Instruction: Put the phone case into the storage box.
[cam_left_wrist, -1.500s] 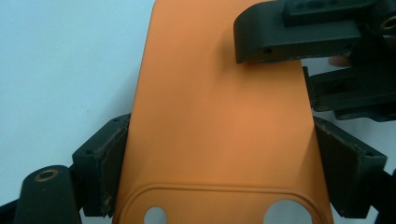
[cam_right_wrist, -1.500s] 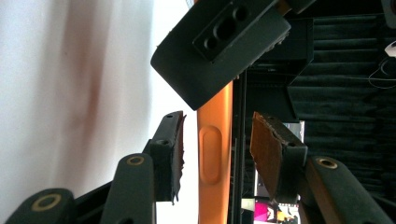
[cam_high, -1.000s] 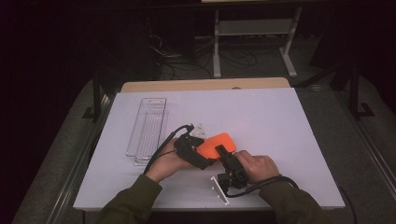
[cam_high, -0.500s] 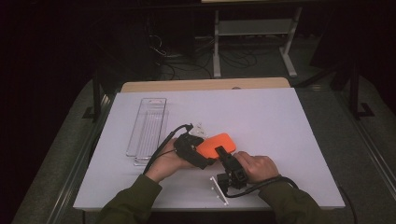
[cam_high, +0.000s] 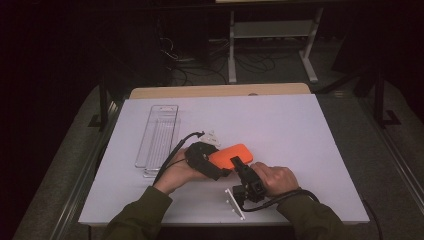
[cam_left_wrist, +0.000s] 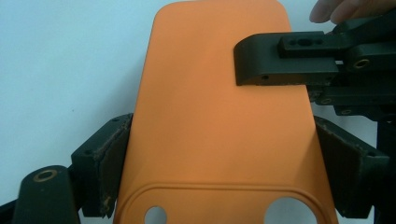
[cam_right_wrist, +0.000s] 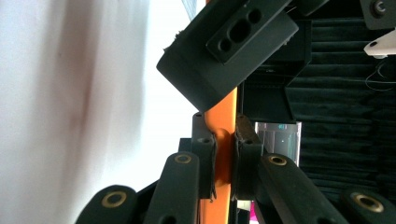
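Observation:
An orange phone case (cam_high: 227, 153) is held just above the white table between both hands. My left gripper (cam_high: 220, 163) clamps it across its width; in the left gripper view its pads (cam_left_wrist: 109, 158) press on the two long sides of the case (cam_left_wrist: 219, 107), having just eased slightly. My right gripper (cam_high: 239, 166) comes in from the right. Its jaws have just closed on the thin edge of the case (cam_right_wrist: 224, 116), and the right gripper (cam_right_wrist: 225, 156) pinches it from both faces. One right jaw lies flat on the case's back.
A clear plastic tray (cam_high: 157, 140) lies to the left of the hands. A small white part (cam_high: 212, 136) sits just behind the left gripper, and a white strip (cam_high: 235, 202) lies near the front edge. A wooden board (cam_high: 220, 91) borders the far side.

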